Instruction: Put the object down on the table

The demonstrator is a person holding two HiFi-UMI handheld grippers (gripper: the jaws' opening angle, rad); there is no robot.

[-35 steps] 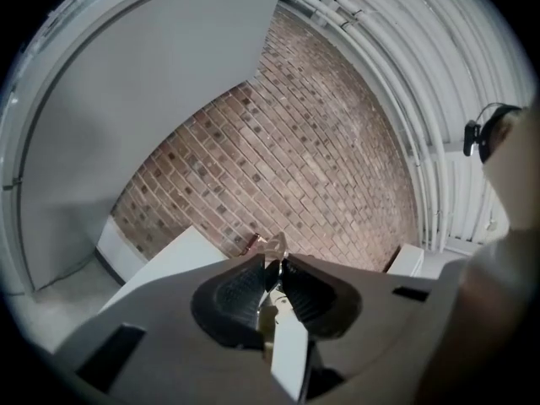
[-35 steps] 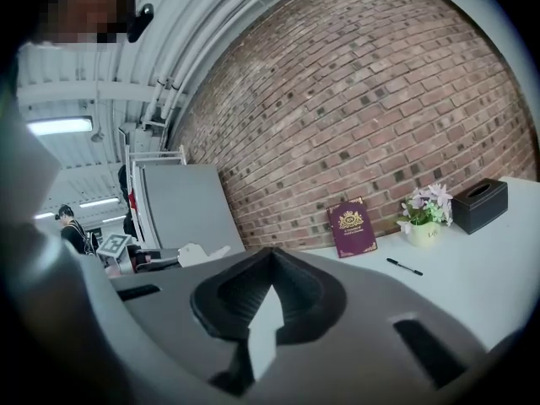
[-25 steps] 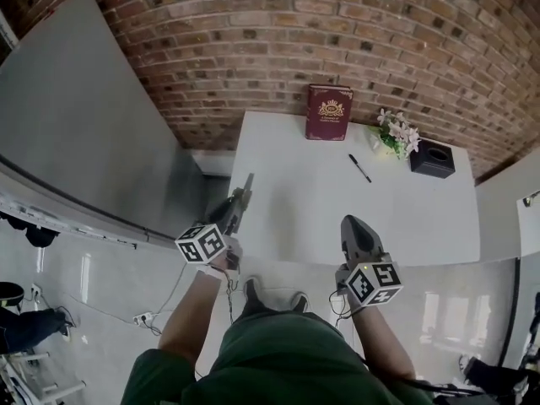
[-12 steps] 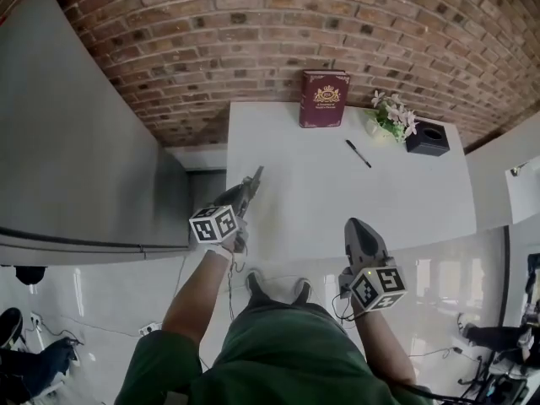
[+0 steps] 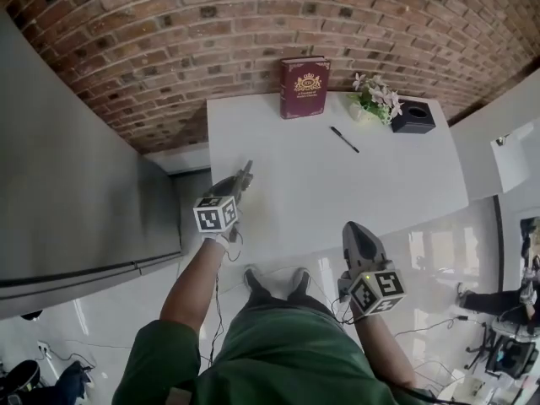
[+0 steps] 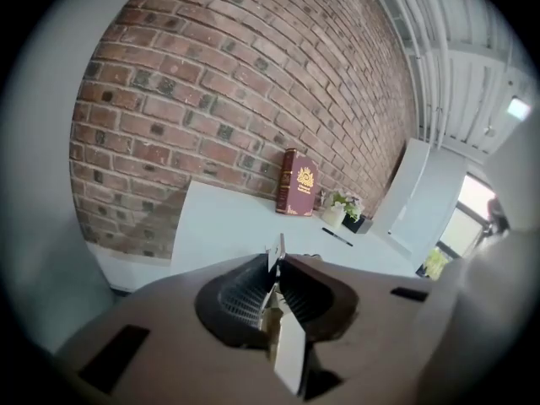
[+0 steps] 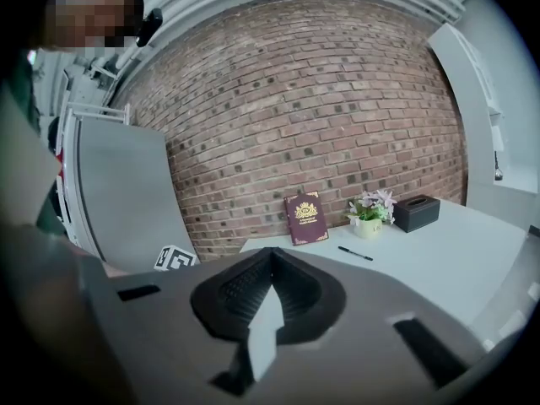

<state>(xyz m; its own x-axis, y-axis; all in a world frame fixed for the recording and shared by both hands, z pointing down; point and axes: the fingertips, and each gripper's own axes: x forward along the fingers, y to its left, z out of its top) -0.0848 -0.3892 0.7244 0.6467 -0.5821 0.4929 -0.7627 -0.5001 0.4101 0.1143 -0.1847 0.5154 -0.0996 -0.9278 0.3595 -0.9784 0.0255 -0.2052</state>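
Grey and narrowed almost to nothing, the jaws of my left tool (image 5: 243, 178) have just been closing, and a thin flat object (image 6: 279, 248) sits between them. In the left gripper view its pale edge stands on end in the slit between the ribbed pads and pokes a little past the tips. The pads press on it from both sides, so I read that as a firm pinch. Beyond thin, flat and pale, I cannot tell what the object is.

From the head view, the left tool points down and away from me over the front left part of the white desk (image 5: 388, 192), close to its left edge, with the object at its tip. I cannot tell from any view whether the object touches the desk top.

My right tool (image 5: 354, 229) hangs by the near edge of the desk. In the right gripper view its two pads meet at a point with nothing between them, so it is closed and empty.

At the far side of the desk, well apart from both tools, a dark red book (image 5: 305, 87) stands upright against the brick wall (image 5: 253, 24). To its right are a pen (image 5: 344, 139), a small pot of flowers (image 5: 375, 99) and a black box (image 5: 413, 116).
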